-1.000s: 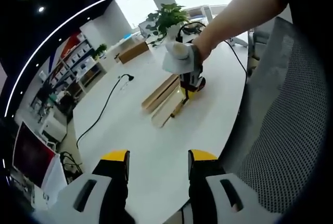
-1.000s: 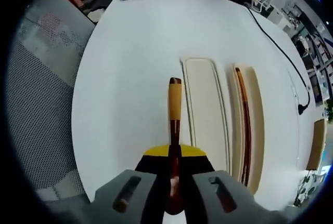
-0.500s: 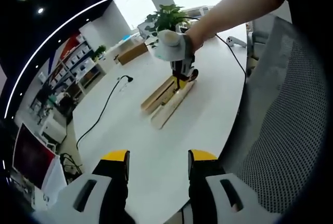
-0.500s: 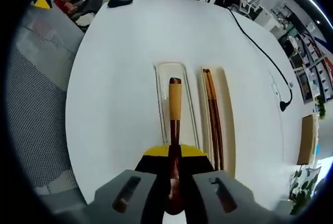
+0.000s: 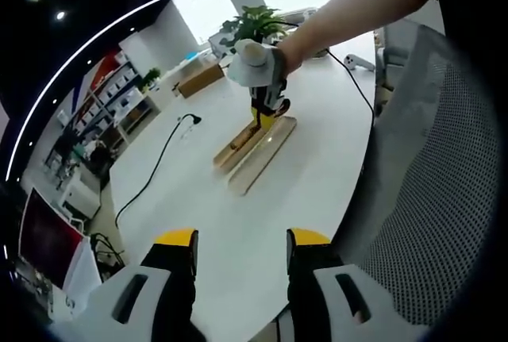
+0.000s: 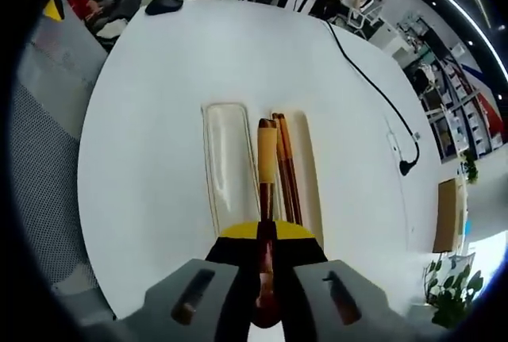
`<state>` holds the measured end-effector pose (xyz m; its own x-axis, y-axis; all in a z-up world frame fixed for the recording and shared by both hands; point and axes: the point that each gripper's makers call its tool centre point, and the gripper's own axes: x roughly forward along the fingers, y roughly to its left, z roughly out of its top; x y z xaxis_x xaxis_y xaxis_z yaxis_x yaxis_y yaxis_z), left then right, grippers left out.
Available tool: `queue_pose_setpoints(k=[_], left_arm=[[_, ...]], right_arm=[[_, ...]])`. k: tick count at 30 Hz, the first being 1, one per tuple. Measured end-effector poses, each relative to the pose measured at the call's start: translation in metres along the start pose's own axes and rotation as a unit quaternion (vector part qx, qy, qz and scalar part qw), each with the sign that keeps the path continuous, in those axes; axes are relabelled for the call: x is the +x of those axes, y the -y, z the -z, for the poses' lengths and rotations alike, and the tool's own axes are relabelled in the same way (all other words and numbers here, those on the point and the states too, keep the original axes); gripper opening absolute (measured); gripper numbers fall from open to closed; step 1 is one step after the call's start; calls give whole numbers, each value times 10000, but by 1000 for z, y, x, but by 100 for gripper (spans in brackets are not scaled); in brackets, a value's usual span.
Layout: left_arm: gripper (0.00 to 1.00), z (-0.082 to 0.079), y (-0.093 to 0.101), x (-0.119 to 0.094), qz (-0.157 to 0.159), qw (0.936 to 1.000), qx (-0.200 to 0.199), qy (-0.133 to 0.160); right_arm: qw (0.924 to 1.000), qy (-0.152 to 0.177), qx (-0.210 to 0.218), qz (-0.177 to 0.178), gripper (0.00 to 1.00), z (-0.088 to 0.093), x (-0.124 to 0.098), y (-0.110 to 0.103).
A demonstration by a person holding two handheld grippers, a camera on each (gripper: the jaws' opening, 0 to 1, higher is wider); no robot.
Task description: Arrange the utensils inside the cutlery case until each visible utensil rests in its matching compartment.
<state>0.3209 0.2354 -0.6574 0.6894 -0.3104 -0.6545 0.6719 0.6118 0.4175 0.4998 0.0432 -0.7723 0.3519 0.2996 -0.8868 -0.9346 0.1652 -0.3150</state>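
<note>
Chopsticks already lie in the case at frame centre. The right gripper clamps a utensil above it, unplaced; the left gripper waits released, low in its frame.

The round white tabletop looks smooth and matt. The pale cutlery case appears light wood, as does the glossy brown-and-yellow wooden utensil. The grey chair back is perforated mesh.

Cream case – red-brown chopsticks, white table
</note>
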Motion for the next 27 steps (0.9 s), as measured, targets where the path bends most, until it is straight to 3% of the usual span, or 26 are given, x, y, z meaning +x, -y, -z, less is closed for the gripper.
queue_pose_setpoints(k=[6,8,15,27], left_arm=[[46,1,-1,0,-20,10000,-31,-3],[46,1,-2,0,-38,10000,-54,14],[46,1,-3,0,-26,9999,-97,12],[46,2,-4,0,-27,9999,-151,-5]], right_arm=[[9995,14,-44,304,0,0,1,14],[9977,-139,-366,544,0,3,2,24],[9963,-211,-528,651,0,6,7,30],[9958,-323,-362,779,0,14,20,36]])
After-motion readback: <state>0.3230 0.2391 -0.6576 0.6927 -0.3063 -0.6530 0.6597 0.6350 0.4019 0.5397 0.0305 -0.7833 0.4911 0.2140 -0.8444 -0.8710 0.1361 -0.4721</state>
